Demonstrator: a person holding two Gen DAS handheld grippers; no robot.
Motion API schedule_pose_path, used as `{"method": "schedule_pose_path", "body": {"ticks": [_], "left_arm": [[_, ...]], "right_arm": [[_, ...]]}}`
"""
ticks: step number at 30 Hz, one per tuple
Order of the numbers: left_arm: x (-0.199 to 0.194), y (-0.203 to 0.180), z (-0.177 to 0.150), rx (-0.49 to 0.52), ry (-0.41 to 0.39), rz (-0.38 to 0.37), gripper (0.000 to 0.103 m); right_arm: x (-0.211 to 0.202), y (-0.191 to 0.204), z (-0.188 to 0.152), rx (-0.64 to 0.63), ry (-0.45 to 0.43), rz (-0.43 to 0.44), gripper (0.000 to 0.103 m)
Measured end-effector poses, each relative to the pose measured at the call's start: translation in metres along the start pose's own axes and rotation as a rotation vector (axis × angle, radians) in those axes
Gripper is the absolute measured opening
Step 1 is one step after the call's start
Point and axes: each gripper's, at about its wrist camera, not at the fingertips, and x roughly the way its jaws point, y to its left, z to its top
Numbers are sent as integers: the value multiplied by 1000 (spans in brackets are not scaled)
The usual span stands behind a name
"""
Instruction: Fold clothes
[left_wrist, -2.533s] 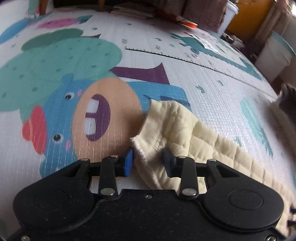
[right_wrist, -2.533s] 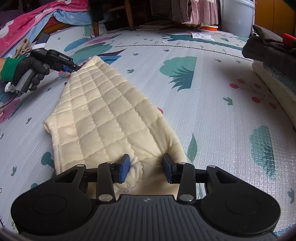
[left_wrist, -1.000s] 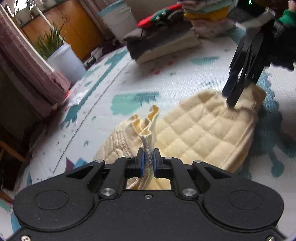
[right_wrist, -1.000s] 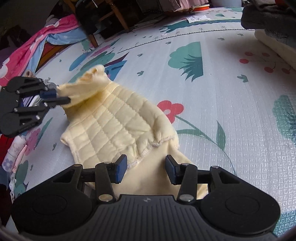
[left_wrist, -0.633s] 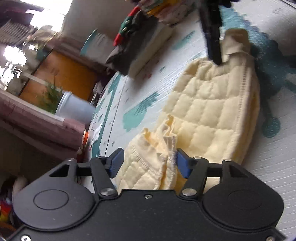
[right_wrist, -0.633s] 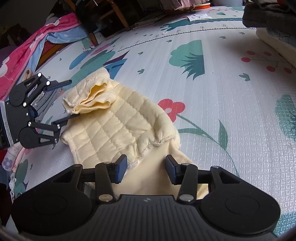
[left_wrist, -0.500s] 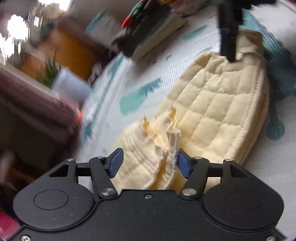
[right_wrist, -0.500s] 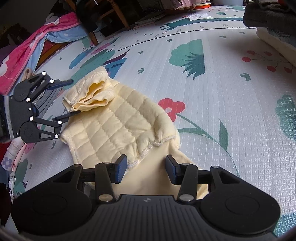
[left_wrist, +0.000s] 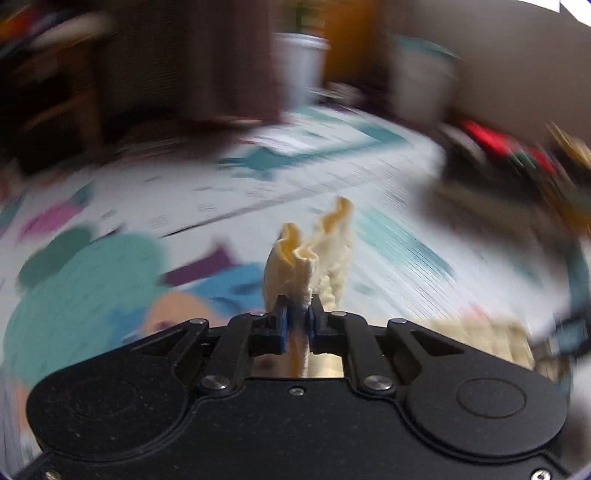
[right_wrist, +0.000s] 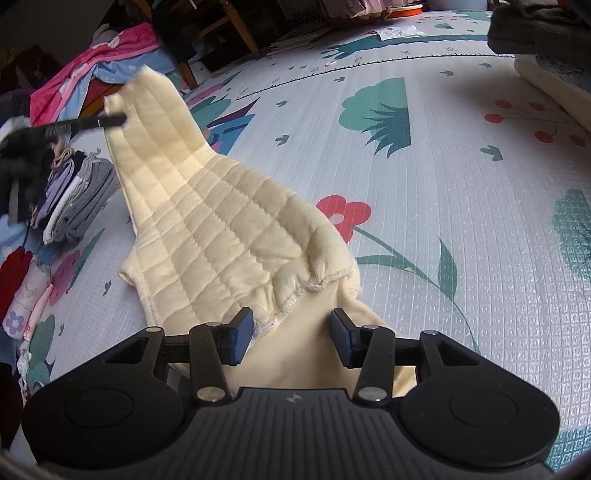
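Observation:
A cream quilted garment (right_wrist: 218, 229) lies on the patterned play mat (right_wrist: 461, 206). My left gripper (left_wrist: 297, 325) is shut on one end of the garment (left_wrist: 310, 254), and the pinched cloth stands up between its fingers. In the right wrist view that gripper (right_wrist: 110, 120) holds this end lifted above the mat at the far left, so the cloth slopes up to it. My right gripper (right_wrist: 291, 338) is open and empty, low over the near end of the garment, which lies between its fingers. The left wrist view is motion-blurred.
A stack of folded grey and purple clothes (right_wrist: 74, 188) lies at the left, with small folded items (right_wrist: 26, 295) nearer. Pink and blue fabric (right_wrist: 110, 55) and chair legs (right_wrist: 184, 70) are at the back left. Dark and cream folded clothes (right_wrist: 546, 48) lie at the far right.
My left gripper was open beside the folded end half a second ago; now it is shut on that end and has lifted it, stretching the garment out. My right gripper has stayed open and still.

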Motion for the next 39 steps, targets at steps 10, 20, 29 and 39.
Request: {"method": "schedule_pose_path", "body": {"ticks": [10, 20, 29, 39], "left_arm": [[55, 76, -51, -409, 103, 82, 47], [46, 122, -87, -739, 87, 87, 54], [41, 113, -74, -739, 36, 38, 25], [23, 98, -51, -676, -15, -22, 7]], "right_arm": [[2, 3, 1, -20, 11, -14, 48], [2, 2, 0, -22, 10, -10, 48], [0, -1, -7, -15, -9, -2, 48], [-1, 0, -6, -8, -4, -7, 48]]}}
